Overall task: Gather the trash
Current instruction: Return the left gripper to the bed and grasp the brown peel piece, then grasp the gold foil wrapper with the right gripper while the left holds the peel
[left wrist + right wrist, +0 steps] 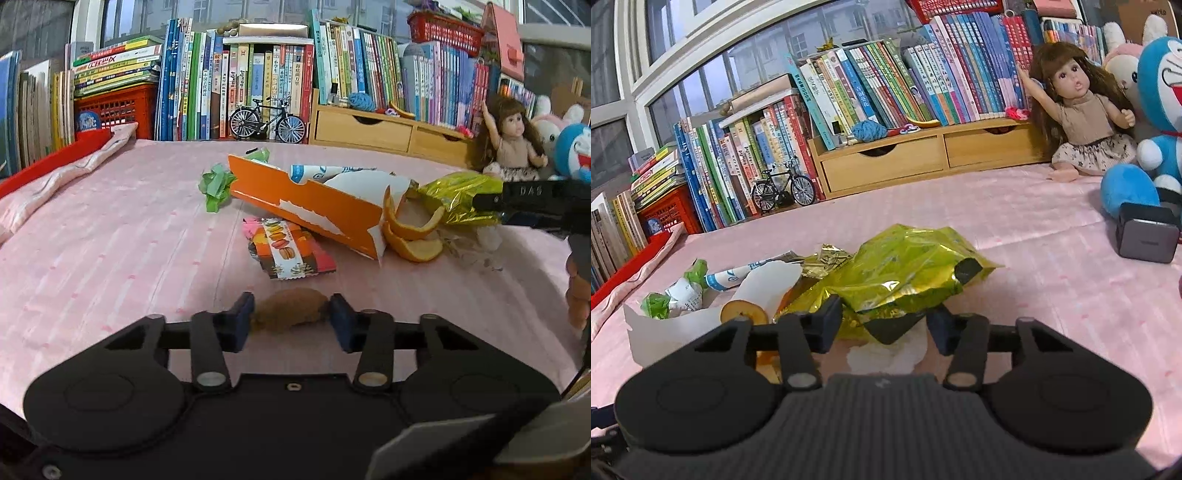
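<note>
Between left tongs [291,317], brown lump [290,309] pinched; right tongs [884,325] clamped on yellow foil bag [905,273]. Lift slowly, squeezing gently.

Bare pink sheet [110,240] lies open leftward; the orange carton [306,206] and litter crowd the middle.

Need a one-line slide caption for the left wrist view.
Left hand-held gripper closed on a brown lump on the pink cloth, trash pile beyond.

Scattered trash [317,206] on pink bedspread [110,251]
</note>
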The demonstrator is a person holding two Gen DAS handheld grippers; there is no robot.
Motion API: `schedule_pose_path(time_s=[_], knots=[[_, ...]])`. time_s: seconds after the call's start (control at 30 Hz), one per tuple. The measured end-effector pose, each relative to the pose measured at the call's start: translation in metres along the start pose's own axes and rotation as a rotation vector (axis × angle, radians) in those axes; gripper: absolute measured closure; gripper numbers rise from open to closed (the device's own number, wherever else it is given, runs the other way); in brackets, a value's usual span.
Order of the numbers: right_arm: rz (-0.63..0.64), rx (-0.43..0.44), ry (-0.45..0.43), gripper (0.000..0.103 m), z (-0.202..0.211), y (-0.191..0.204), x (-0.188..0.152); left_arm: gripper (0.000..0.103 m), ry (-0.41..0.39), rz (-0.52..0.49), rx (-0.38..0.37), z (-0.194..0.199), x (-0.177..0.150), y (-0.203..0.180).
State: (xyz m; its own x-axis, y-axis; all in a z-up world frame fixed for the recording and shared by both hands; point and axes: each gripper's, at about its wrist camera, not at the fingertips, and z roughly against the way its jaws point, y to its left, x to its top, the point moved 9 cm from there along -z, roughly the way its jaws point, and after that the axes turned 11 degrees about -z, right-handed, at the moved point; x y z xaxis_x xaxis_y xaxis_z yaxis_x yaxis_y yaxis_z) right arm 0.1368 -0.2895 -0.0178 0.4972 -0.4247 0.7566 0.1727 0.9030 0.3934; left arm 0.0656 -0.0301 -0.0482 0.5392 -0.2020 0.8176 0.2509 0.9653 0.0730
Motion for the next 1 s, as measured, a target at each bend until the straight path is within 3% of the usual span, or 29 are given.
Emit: schedule_pose_path(time_s=[0.23, 0.3, 0.4, 0.47, 0.57, 0.63, 0.67, 0.7, 0.73, 0.77, 1.0], knots=[[0.019, 0.036, -0.029, 0.052, 0.014, 0.007, 0.004, 0.066, -0.044, -0.007, 0.024, 0.012, 0.004, 0.003], [0.021, 0.042, -0.044, 0.031, 0.016, 0.007, 0.007, 0.064, -0.056, -0.016, 0.032, 0.014, 0.005, 0.003], [-0.023, 0.040, -0.054, 0.008, 0.012, 0.001, 0.013, 0.055, -0.050, -0.012, 0.052, 0.013, 0.004, 0.005], [-0.075, 0.030, -0.043, 0.008, 0.006, -0.007, 0.016, 0.046, -0.038, 0.008, 0.053, 0.010, 0.002, 0.007], [-0.143, 0.008, -0.022, 0.008, -0.007, -0.017, 0.021, 0.043, -0.023, 0.047, 0.039, 0.004, 0.000, 0.010], [-0.183, -0.007, -0.002, 0.017, -0.015, -0.022, 0.022, 0.047, -0.014, 0.061, 0.031, 0.000, -0.002, 0.011], [-0.203, -0.019, 0.005, 0.029, -0.018, -0.025, 0.022, 0.057, -0.017, 0.056, 0.035, 0.000, -0.002, 0.011], [-0.215, -0.028, 0.010, 0.049, -0.019, -0.027, 0.022, 0.066, -0.019, 0.045, 0.035, 0.000, -0.002, 0.010], [-0.226, -0.037, 0.014, 0.059, -0.019, -0.028, 0.022, 0.074, -0.015, 0.041, 0.027, 0.000, -0.001, 0.009], [-0.230, -0.036, 0.009, 0.065, -0.017, -0.028, 0.022, 0.075, -0.017, 0.048, 0.015, 0.001, -0.001, 0.008], [-0.185, 0.012, -0.049, 0.075, 0.010, -0.013, 0.031, 0.078, -0.089, 0.009, 0.015, 0.019, 0.014, -0.001]])
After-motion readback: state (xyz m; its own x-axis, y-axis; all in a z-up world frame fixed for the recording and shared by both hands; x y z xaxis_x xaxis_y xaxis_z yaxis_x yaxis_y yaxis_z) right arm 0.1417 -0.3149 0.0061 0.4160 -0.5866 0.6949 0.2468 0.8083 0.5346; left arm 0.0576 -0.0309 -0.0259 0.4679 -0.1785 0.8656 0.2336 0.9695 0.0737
